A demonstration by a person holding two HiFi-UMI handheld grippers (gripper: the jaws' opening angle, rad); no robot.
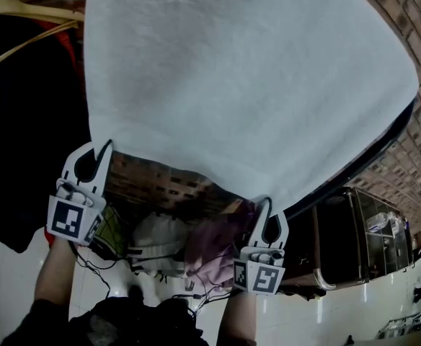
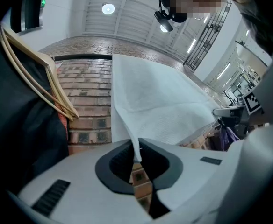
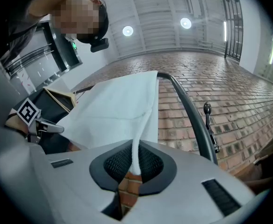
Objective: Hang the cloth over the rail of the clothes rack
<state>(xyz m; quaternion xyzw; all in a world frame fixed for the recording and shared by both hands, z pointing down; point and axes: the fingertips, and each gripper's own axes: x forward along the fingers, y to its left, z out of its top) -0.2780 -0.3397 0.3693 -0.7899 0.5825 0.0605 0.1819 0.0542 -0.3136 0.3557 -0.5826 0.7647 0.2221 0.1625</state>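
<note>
Head view: white cloth (image 1: 246,71) spread wide overhead, lower left corner pinched in left gripper (image 1: 102,146), lower right corner in right gripper (image 1: 267,204). Dark rail (image 1: 373,153) showing along the cloth's right edge, wooden hangers (image 1: 23,13) and dark garments off to the left. Left gripper view: jaws nearly together, clamped on a thin fold of cloth (image 2: 164,106), which runs up towards the rail (image 2: 80,57) in front of the brick wall (image 2: 87,106). Right gripper view: jaws likewise narrow, pads biting the cloth (image 3: 118,111) at its edge, cloth top lying over the curved rail (image 3: 192,115). Looks like the draping step: far part over the rail, near hem in both grippers. Next: check both halves hang about even, then open both grippers and back straight off, no snagging the hem.
</note>
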